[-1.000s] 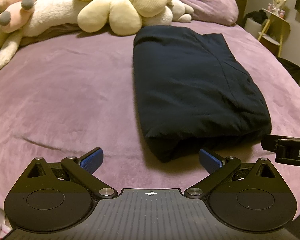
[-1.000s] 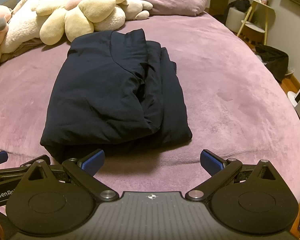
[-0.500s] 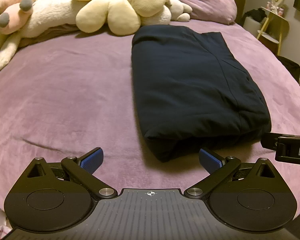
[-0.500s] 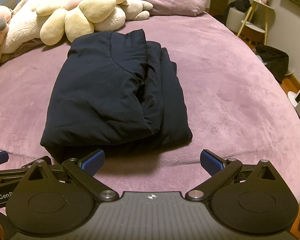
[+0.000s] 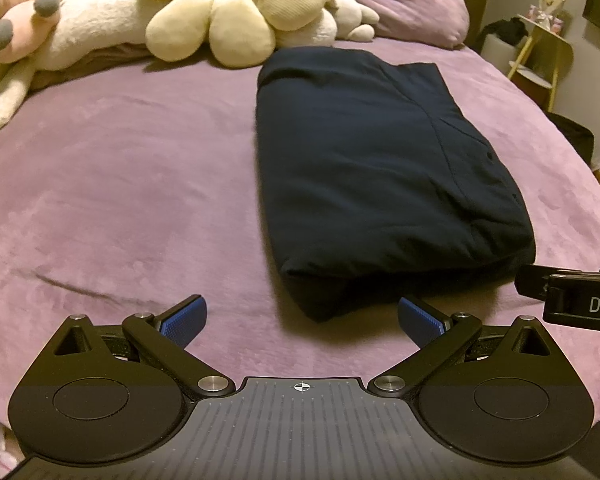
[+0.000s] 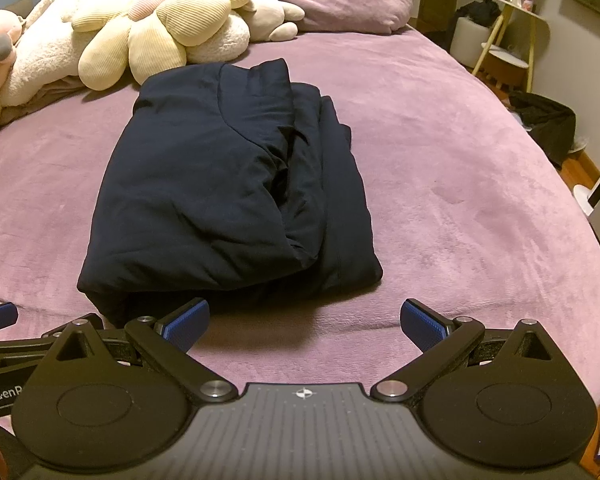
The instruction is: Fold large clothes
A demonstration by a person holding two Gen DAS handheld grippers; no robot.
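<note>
The dark navy garment [image 5: 372, 176] lies folded into a thick, long rectangle on the purple bed [image 5: 120, 184], layered edges stacked along its right side, just ahead of me.

A dark navy garment [image 5: 372, 176] of smooth matt cloth is lying on a velvety purple bedspread [image 5: 120, 184]. Fluffy and ribbed cream plush toys [image 5: 236, 20] are resting behind. The left gripper [image 5: 302, 318] is showing matt black plastic, textured blue pads [image 5: 184, 318] and shiny metal pins.
</note>
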